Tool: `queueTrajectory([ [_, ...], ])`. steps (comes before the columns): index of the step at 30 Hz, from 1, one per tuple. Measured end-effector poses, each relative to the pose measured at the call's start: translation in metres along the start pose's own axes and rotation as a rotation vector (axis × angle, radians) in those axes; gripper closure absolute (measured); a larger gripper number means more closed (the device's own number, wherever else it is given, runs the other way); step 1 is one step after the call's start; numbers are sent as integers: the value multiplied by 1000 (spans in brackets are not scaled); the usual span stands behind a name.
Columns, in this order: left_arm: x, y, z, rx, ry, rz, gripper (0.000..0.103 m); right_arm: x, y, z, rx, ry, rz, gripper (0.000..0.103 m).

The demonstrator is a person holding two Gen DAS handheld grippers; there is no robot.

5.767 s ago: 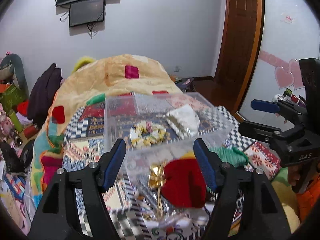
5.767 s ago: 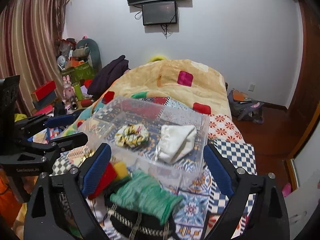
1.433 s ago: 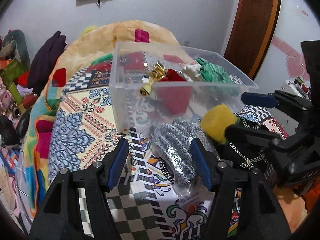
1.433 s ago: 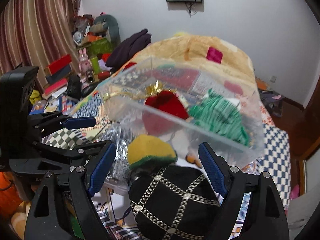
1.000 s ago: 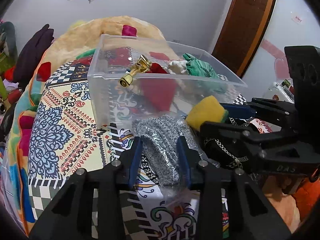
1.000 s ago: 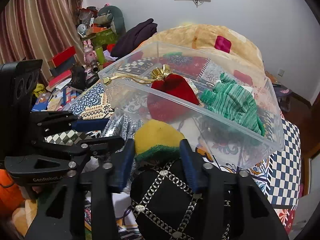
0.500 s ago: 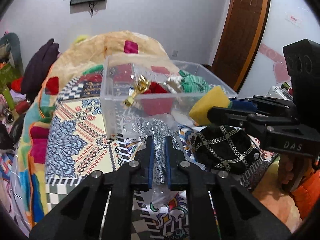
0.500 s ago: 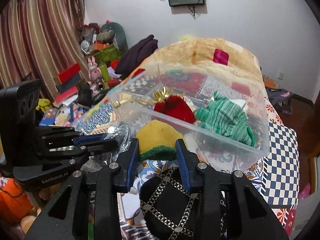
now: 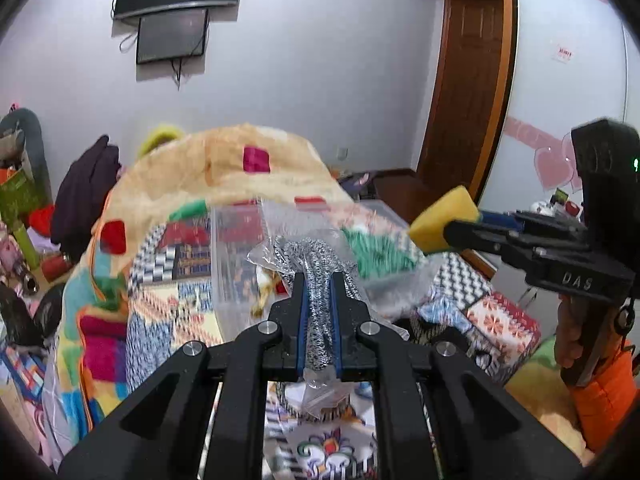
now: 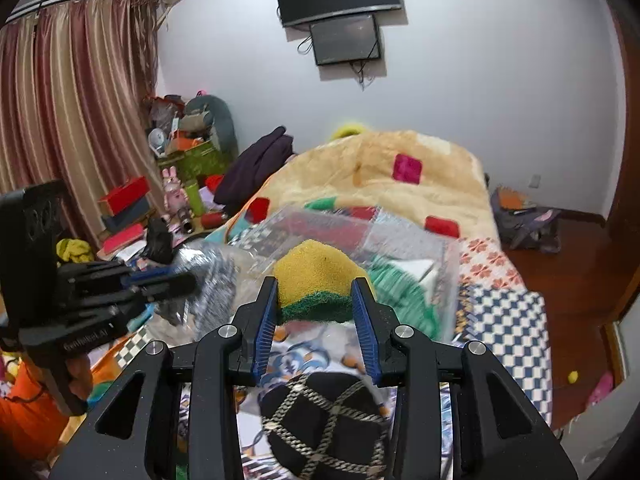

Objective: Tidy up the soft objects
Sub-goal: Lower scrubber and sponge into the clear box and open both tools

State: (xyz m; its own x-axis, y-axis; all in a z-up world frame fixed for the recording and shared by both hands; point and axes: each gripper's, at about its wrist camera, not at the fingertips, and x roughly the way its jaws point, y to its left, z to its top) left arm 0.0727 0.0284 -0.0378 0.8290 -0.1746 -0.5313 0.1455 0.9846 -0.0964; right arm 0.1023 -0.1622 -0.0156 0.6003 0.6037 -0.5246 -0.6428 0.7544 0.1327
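Left wrist view: the left gripper (image 9: 319,304) is clenched on a bagged silver scrunchie (image 9: 316,264), its blue pads nearly together with the speckled bundle and clear plastic squeezed between them; the bag's top fans out above the fingertips and its tail hangs below. It is held up off the bed (image 9: 168,288), in front of the near wall of the clear bin (image 9: 236,280). Inside the bin lies a green knit piece (image 9: 380,254) toward its right side, and something gold and red shows blurred through the wall. To the right, the right gripper (image 9: 452,232) pinches a sponge (image 9: 442,218), also in the air, near the bin's right edge. Right wrist view: the right gripper (image 10: 316,300) stands partly closed, each pad pressed against a side of the sponge (image 10: 316,276), yellow on top and green below. Beneath it a black hat (image 10: 324,424) with a chain pattern rests on the patterned bedcover at the near edge. The bin (image 10: 404,240) sits just behind the sponge, blurred.
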Motion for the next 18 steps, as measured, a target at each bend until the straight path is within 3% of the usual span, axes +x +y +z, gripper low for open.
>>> queueTrajectory([
  [7,19,5,25,22,-30,29,94,3,-15,15,-28,-12,-76,69],
  [18,88,21,26,28,64,61,94,51,-39,2,-13,117,-107,69],
])
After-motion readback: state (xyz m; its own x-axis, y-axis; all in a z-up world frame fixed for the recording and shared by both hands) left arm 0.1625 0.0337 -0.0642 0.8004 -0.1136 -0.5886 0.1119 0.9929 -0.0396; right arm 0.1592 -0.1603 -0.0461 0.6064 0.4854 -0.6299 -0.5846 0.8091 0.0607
